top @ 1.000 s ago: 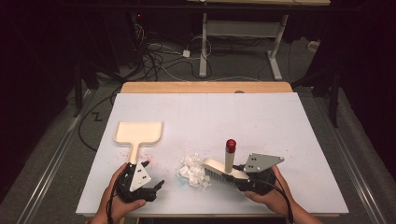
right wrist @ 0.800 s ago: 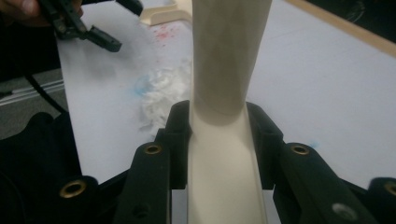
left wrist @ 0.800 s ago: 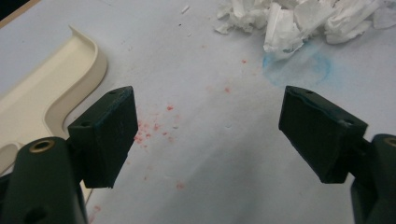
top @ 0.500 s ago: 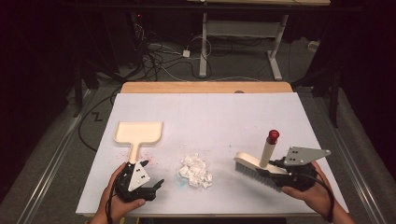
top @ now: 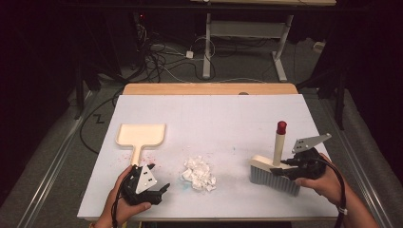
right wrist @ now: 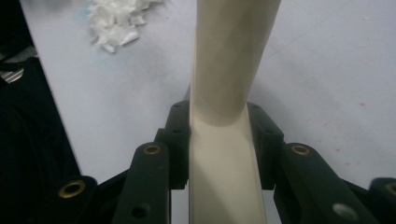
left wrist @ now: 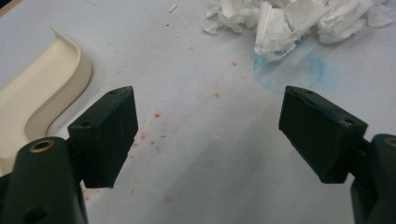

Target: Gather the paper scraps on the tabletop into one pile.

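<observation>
A cream dustpan (top: 141, 135) lies flat at the table's left, its handle pointing toward me. Just below that handle my left gripper (top: 157, 189) rests open on the table with nothing between its jaws. In the left gripper view the gripper (left wrist: 210, 126) faces bare table, with the dustpan (left wrist: 42, 93) at left and crumpled white paper (left wrist: 289, 23) ahead. The paper pile (top: 199, 173) sits at front centre. To its right, my right gripper (top: 286, 164) is shut on the cream handle of a brush (top: 278, 142) with a red tip and grey bristles. The right gripper (right wrist: 219, 135) clamps the brush handle (right wrist: 229, 60).
The white table top (top: 214, 118) has a wooden strip along its far edge. Faint red specks and a blue ring mark (left wrist: 289, 70) stain the surface near the paper. Cables and a desk frame lie on the dark floor beyond.
My right gripper has carried the brush to the right, away from the paper pile, most of it in the first half second. The left gripper has stayed put.
</observation>
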Action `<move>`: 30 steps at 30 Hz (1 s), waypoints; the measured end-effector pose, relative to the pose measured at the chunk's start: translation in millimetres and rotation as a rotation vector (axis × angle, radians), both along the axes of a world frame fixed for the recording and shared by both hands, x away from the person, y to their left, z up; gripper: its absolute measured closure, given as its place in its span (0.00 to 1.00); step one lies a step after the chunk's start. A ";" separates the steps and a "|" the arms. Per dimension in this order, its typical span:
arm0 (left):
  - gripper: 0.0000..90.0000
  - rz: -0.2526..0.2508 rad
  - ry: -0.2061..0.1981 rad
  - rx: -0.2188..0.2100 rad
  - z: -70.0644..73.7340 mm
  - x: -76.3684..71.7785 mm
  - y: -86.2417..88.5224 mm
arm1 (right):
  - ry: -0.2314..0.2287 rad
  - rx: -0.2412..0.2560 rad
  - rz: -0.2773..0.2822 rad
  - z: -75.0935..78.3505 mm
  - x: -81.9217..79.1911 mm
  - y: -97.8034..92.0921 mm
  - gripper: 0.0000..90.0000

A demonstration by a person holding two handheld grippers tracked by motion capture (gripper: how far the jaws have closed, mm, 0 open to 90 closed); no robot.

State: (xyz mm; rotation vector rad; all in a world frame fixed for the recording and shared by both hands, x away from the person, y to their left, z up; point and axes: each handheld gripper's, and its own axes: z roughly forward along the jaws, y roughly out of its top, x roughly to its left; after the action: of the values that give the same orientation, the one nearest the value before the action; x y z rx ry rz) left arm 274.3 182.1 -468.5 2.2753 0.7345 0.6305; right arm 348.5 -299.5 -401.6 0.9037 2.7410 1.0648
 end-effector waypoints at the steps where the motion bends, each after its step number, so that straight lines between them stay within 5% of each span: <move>1: 0.21 0.000 0.001 0.000 -0.3 0.3 -0.7 | 0.002 -0.005 -0.005 -0.8 3.9 0.7 0.72; 4: 0.21 0.000 0.006 0.008 -1.4 1.3 -1.0 | -0.029 -0.049 -0.031 -0.8 17.1 4.9 0.64; 7: 0.21 0.001 0.006 0.006 -1.3 1.3 -0.4 | -0.098 -0.154 -0.073 0.0 28.3 11.0 0.51; 9: 0.21 0.003 0.001 0.004 -0.8 1.0 0.5 | -0.117 -0.164 -0.111 0.7 33.7 9.3 0.48; 11: 0.21 0.011 -0.003 -0.002 -0.3 0.8 1.8 | -0.140 -0.116 -0.112 0.3 34.8 4.6 0.48; 15: 0.21 0.031 -0.017 -0.022 1.0 -0.1 3.7 | -0.349 -0.100 -0.190 3.2 21.2 -0.4 0.46; 18: 0.20 0.040 -0.036 -0.029 3.3 -2.5 5.4 | -0.419 0.013 -0.209 2.2 6.4 -5.3 0.36; 20: 0.20 0.050 -0.044 -0.044 4.2 -3.5 7.5 | -0.491 0.027 -0.245 -2.8 -6.0 -6.5 0.34; 22: 0.19 0.061 -0.050 -0.050 4.0 -4.0 9.1 | -0.526 0.057 -0.264 -9.1 -19.0 -8.1 0.30; 26: 0.19 0.064 -0.058 -0.037 3.5 -5.2 9.1 | -0.605 0.040 -0.321 -16.4 -39.6 -8.6 0.26; 30: 0.19 0.054 -0.067 -0.010 2.7 -7.6 6.1 | -0.627 0.045 -0.349 -19.7 -55.0 -13.7 0.24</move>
State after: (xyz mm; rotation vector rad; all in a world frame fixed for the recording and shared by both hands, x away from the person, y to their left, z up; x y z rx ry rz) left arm 266.7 188.2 -465.8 2.2204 0.7666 0.7235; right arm 293.4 -313.2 -421.3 0.8302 1.9772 1.1051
